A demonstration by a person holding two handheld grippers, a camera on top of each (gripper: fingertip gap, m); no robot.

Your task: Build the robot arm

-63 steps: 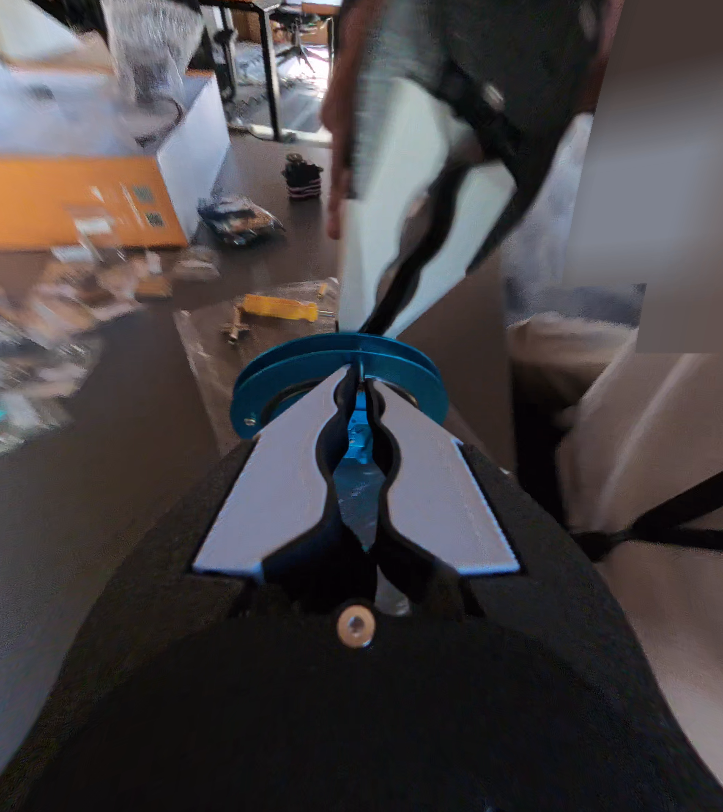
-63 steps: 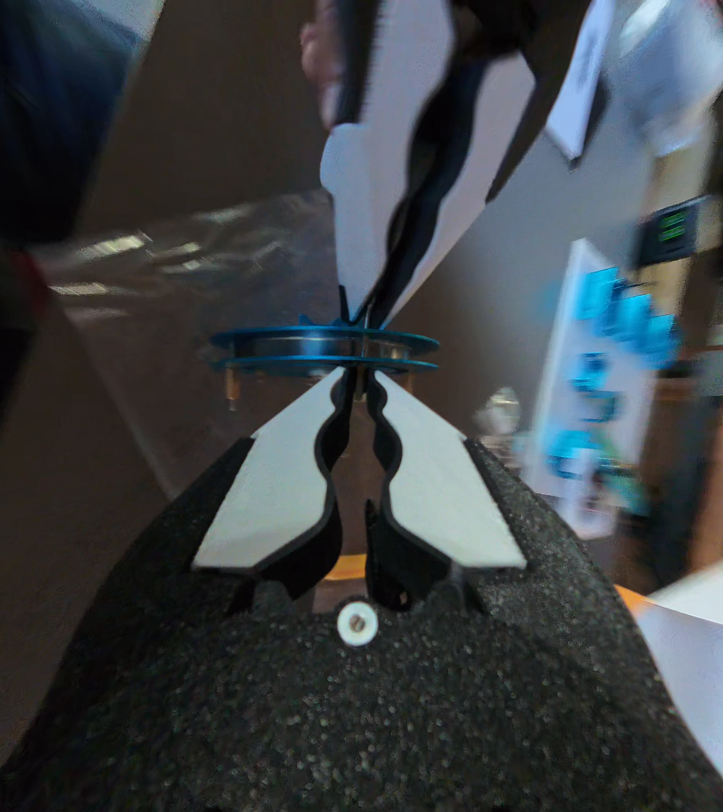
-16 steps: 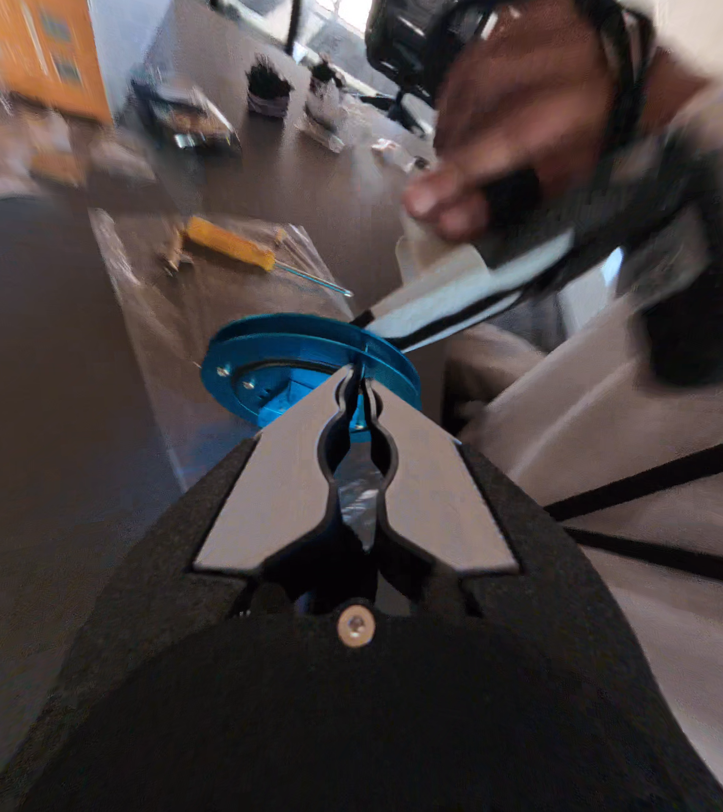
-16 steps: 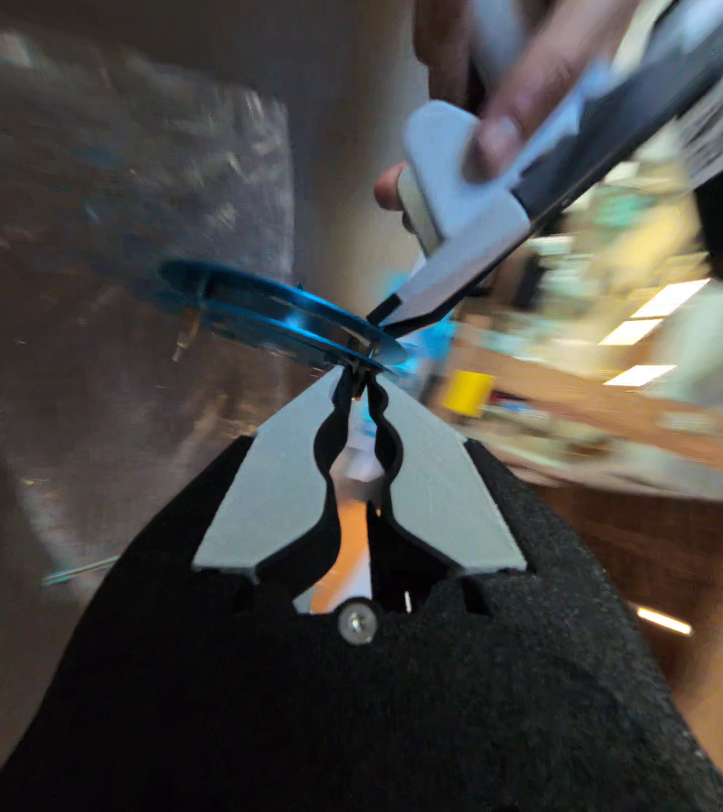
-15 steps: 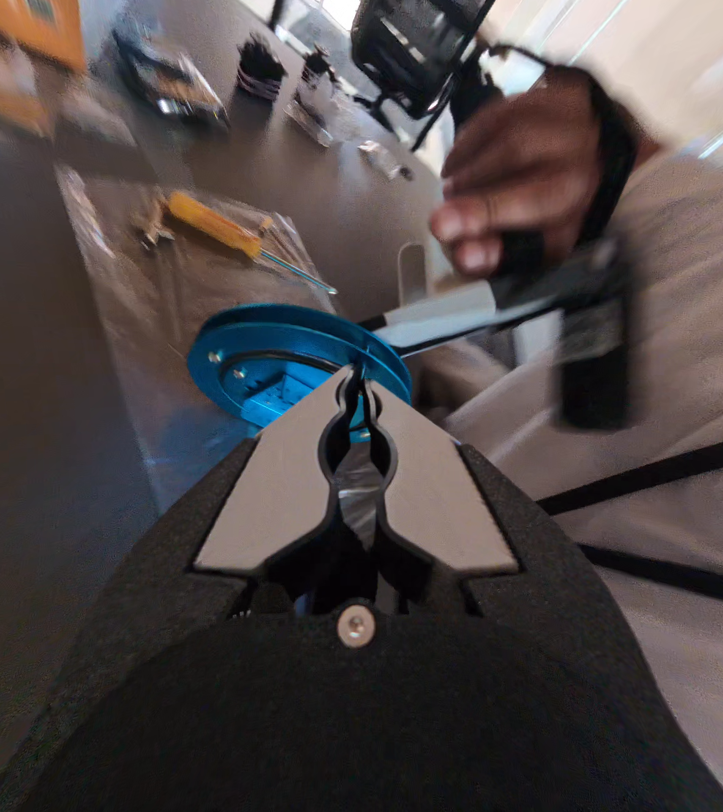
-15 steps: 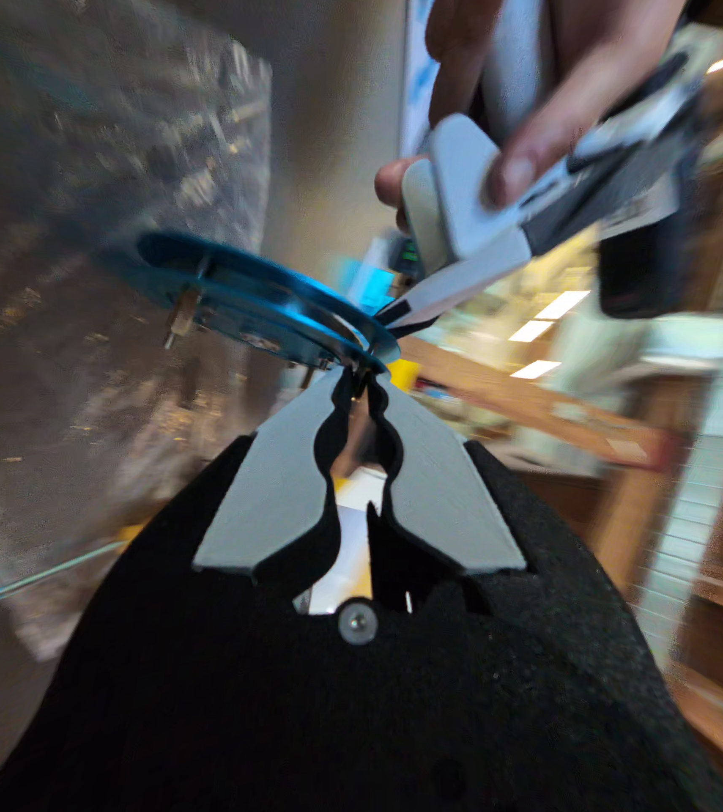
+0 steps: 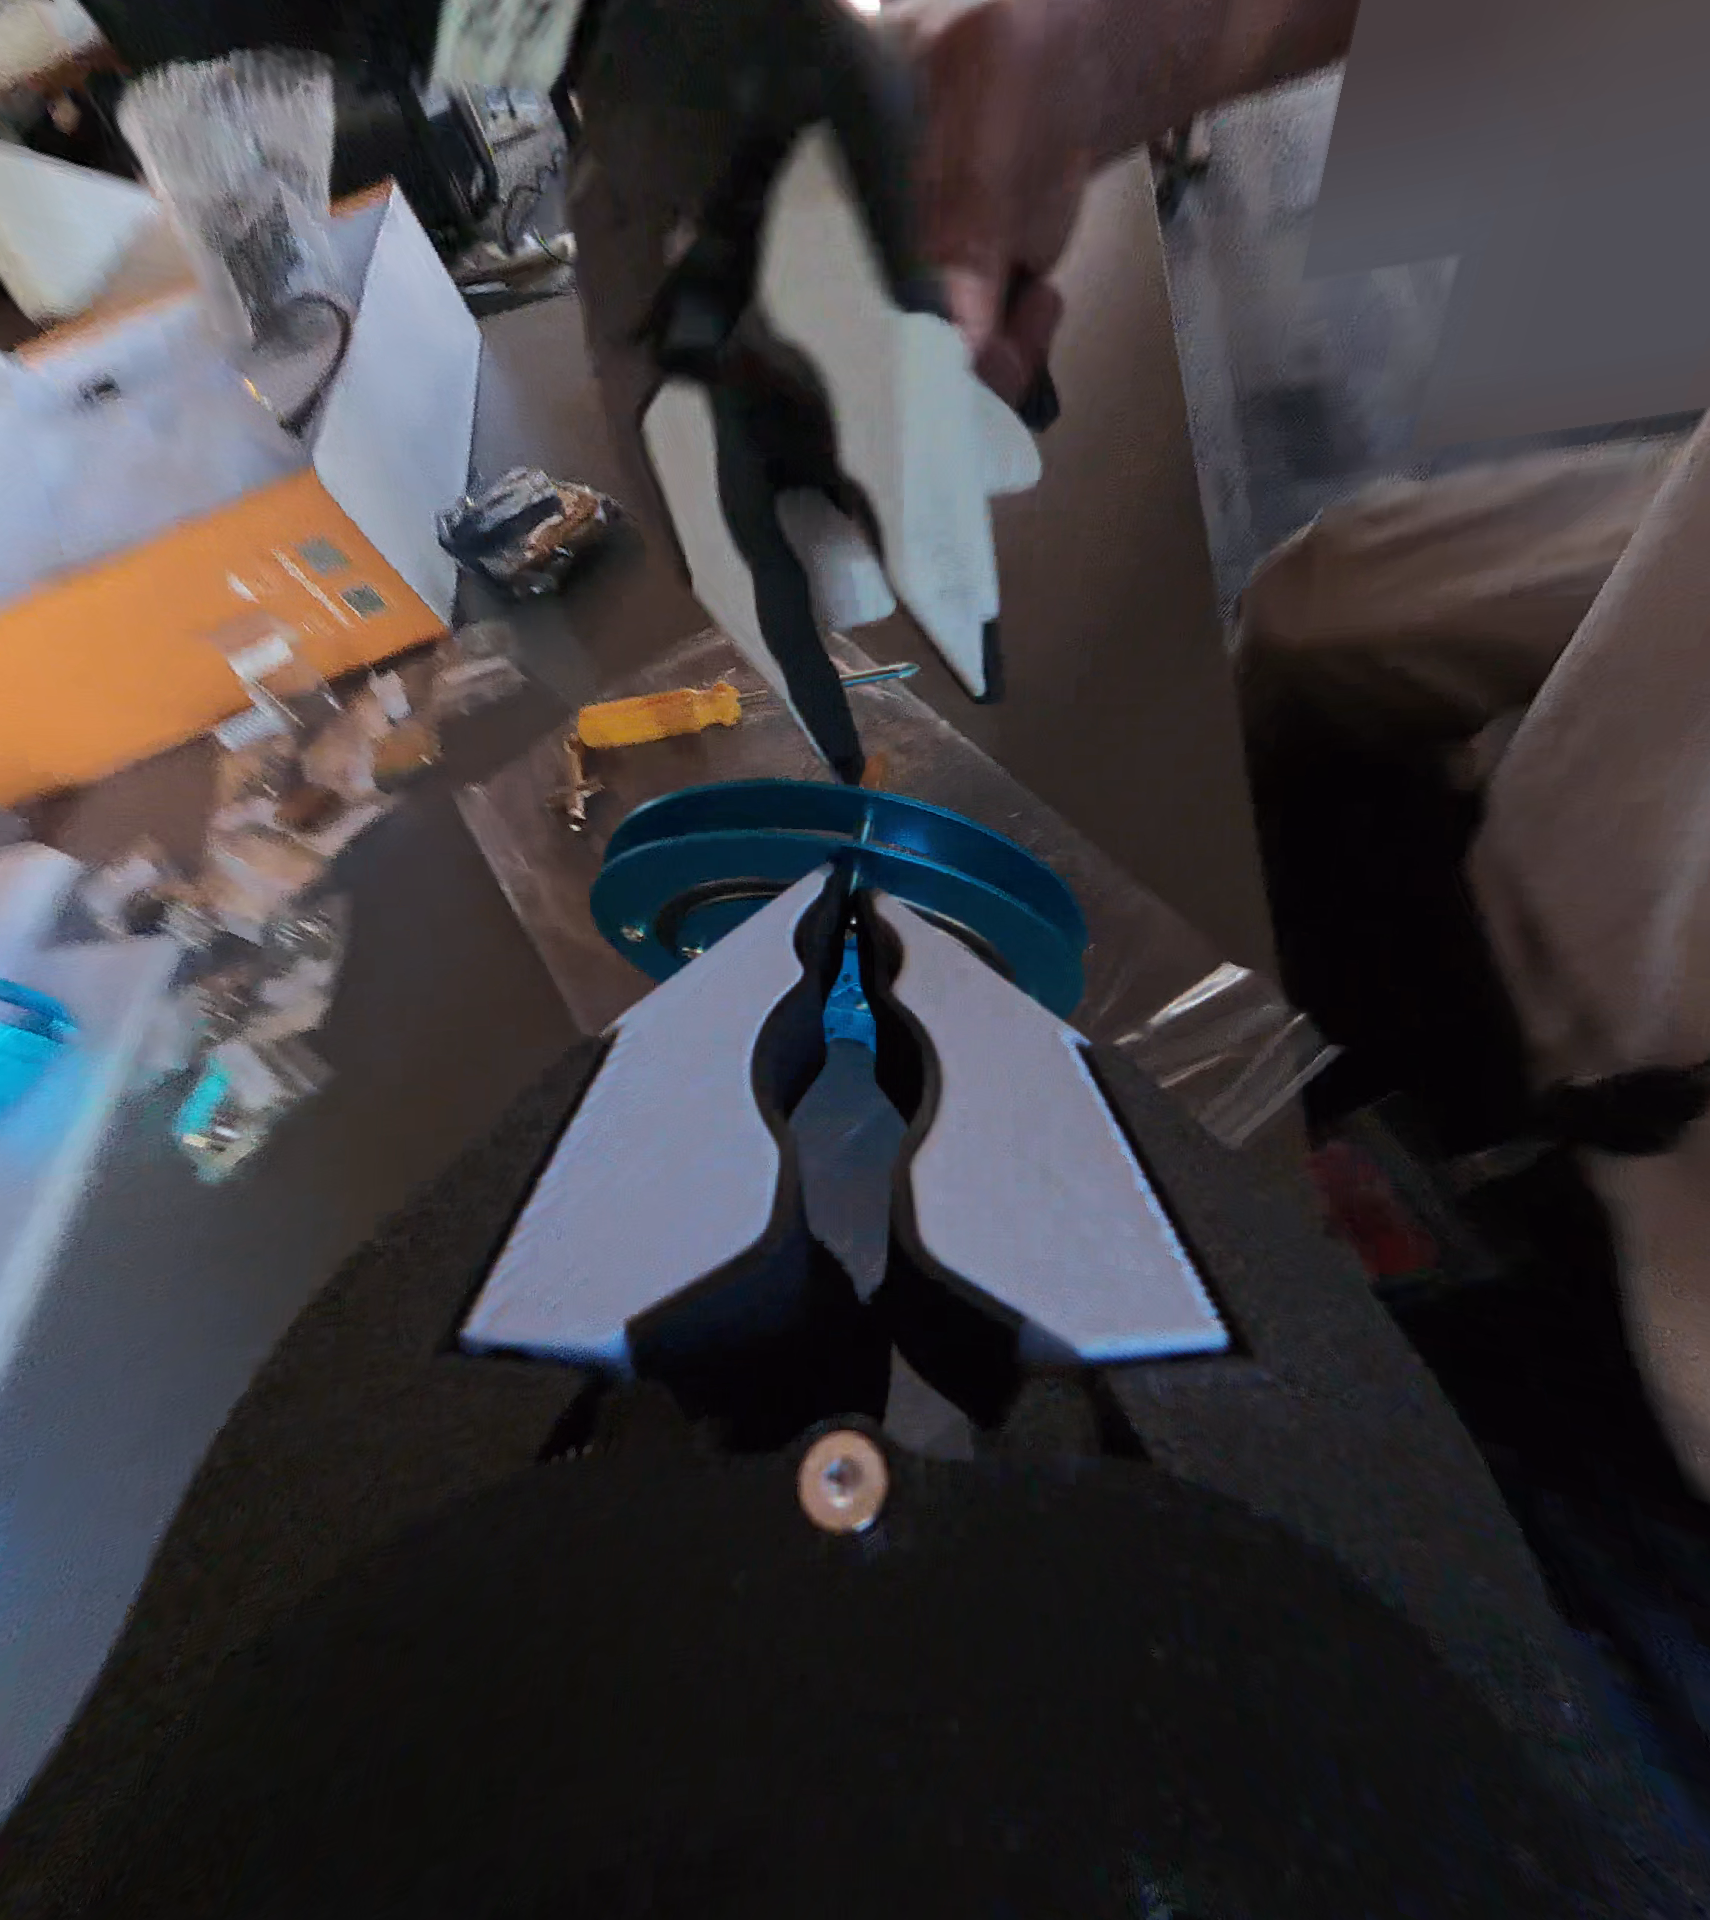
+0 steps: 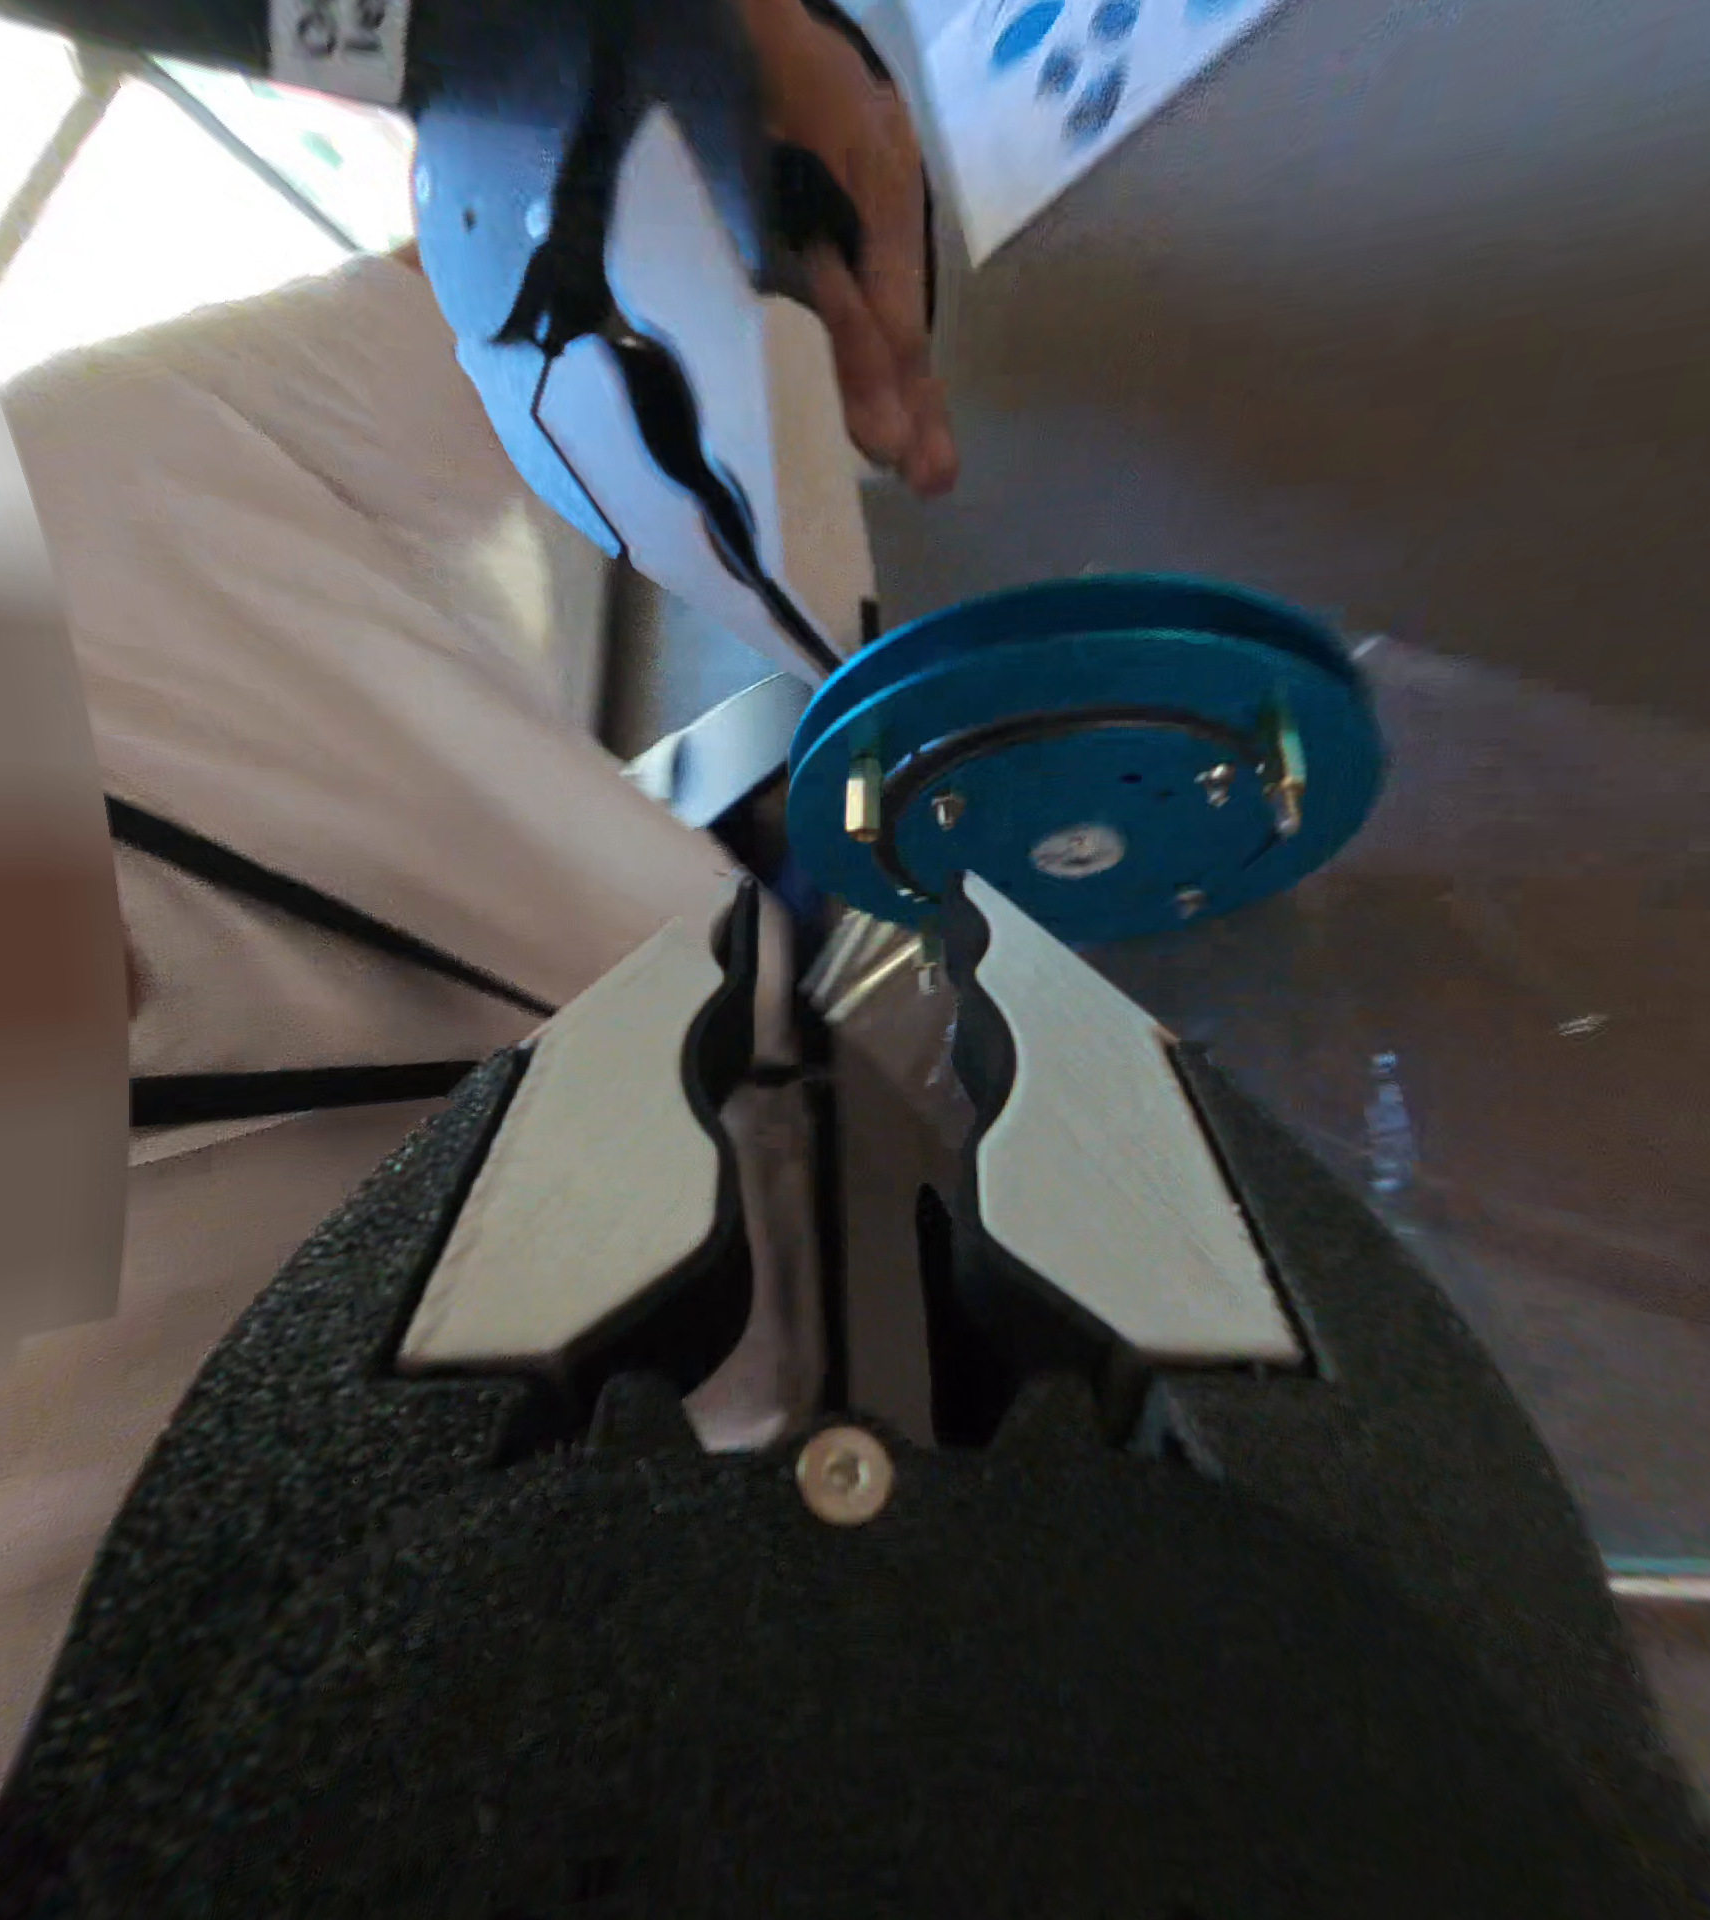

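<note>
The left gripper [image 7: 849,883] clamps the near rim of the blue disc assembly [image 7: 976,883]; the right gripper [image 8: 856,899], jaws apart, is just beside it.

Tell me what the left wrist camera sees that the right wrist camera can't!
Only the left wrist view shows the orange box, the yellow screwdriver and small parts scattered on the table.

Only the right wrist view shows the disc's underside, with its brass posts and screws, and the right gripper open beside the disc.

Both show the blue disc, made of two stacked plates, and the left gripper shut on its edge. Both also show the clear plastic sheet underneath.
</note>
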